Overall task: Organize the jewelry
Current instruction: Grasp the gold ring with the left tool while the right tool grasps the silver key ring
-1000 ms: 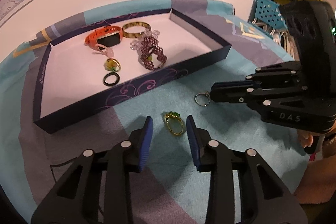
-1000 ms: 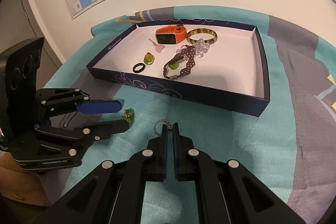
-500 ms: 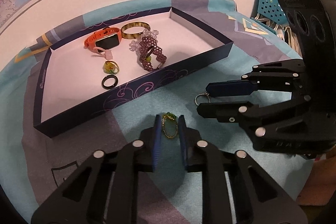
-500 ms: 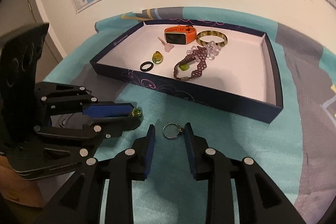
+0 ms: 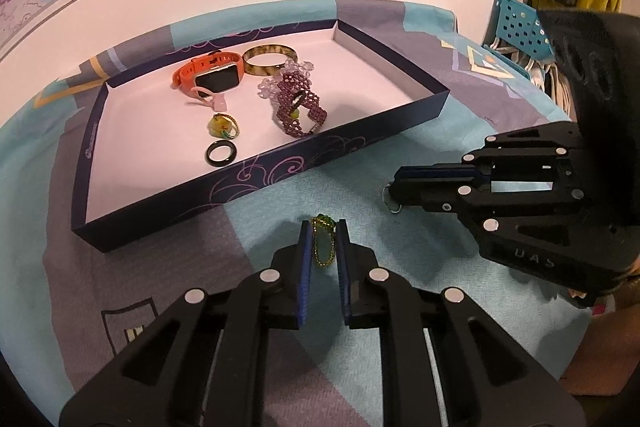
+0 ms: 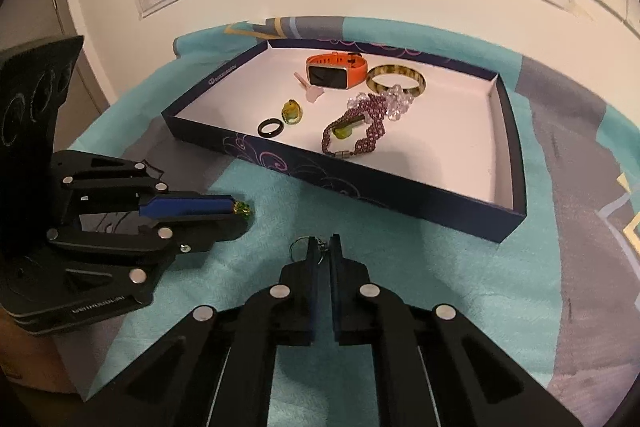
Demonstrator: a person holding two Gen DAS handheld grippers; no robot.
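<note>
Left wrist view: my left gripper (image 5: 324, 243) has just closed on the light, slippery gold ring (image 5: 323, 241) on the desk, the right gripper (image 5: 394, 189) pinching the silver ring (image 5: 390, 202).

On the cloth (image 5: 400, 307), between the left gripper (image 5: 324, 239) fingers (image 5: 305, 259): a beaded ring (image 5: 323, 245). Between the right gripper (image 6: 324, 255) fingers (image 6: 313, 267): a key ring (image 6: 302, 247), its loop poking out past the left fingertip. Beyond both sets of fingertips: a shallow tray (image 5: 360, 143). In the tray, nearest the fingers: a plain ring (image 5: 221, 154) and a beaded bracelet (image 5: 300, 107). Just behind the plain ring: a stone ring (image 5: 222, 126). Farthest back: a watch (image 5: 210, 77), with a bangle (image 5: 270, 59) beside it on the right.
</note>
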